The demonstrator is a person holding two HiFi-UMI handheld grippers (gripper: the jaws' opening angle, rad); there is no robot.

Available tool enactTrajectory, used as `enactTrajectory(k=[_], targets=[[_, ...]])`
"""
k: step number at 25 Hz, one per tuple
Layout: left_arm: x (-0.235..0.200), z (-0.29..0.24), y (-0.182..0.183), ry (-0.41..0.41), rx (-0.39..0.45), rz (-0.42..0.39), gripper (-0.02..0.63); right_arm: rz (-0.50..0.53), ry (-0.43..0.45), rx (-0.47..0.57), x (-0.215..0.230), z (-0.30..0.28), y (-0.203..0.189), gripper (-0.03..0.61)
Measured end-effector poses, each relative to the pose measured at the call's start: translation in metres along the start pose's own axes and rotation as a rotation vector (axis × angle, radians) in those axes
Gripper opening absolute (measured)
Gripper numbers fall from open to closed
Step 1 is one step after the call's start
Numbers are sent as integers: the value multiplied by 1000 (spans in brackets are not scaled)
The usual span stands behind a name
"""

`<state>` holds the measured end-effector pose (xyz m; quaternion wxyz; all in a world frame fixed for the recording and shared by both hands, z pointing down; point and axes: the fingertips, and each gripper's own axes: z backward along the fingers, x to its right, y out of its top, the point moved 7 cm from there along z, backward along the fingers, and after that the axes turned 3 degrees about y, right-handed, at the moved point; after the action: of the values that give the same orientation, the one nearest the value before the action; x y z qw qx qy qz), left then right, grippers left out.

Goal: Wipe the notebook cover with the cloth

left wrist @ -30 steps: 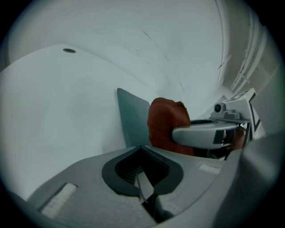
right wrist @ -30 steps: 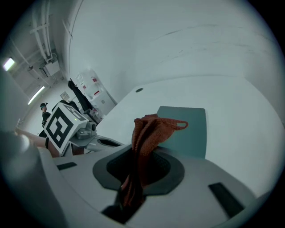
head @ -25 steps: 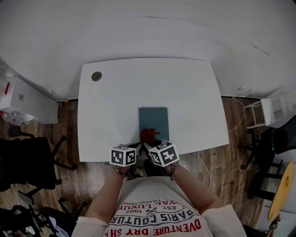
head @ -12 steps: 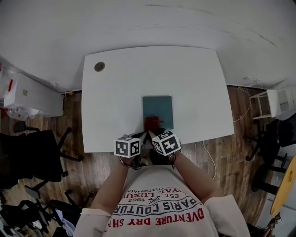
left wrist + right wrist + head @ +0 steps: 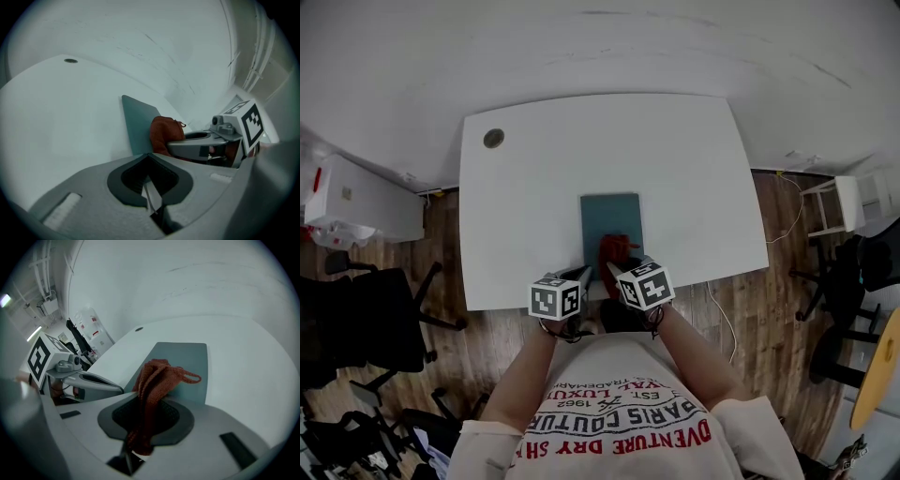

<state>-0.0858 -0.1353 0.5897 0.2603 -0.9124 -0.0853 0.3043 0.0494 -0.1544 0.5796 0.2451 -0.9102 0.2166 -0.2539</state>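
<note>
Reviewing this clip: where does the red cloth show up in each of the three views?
Head view: the cloth is just below centre, over the near end of the teal notebook.
Left gripper view: the cloth is right of centre, against the notebook's near edge.
Right gripper view: the cloth is at centre, clamped between the jaws.
Shared landmark: the teal notebook on the white table.

A cream short-sleeved T-shirt [image 5: 619,436] at six o'clock bears red and black lettering; the grey left gripper [image 5: 582,276] and right gripper [image 5: 613,272] each carry a black-and-white marker cube [image 5: 555,298].
</note>
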Motion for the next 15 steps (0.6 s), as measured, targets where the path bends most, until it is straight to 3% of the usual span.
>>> enactTrajectory(k=[6,15], targets=[[-5,0,0,-36,-8,36,9,-48,-3,16,12,7,-4,87],[-3,-2,1,-49,-18,8,9,-128,-33,6,41,27,-15,100]])
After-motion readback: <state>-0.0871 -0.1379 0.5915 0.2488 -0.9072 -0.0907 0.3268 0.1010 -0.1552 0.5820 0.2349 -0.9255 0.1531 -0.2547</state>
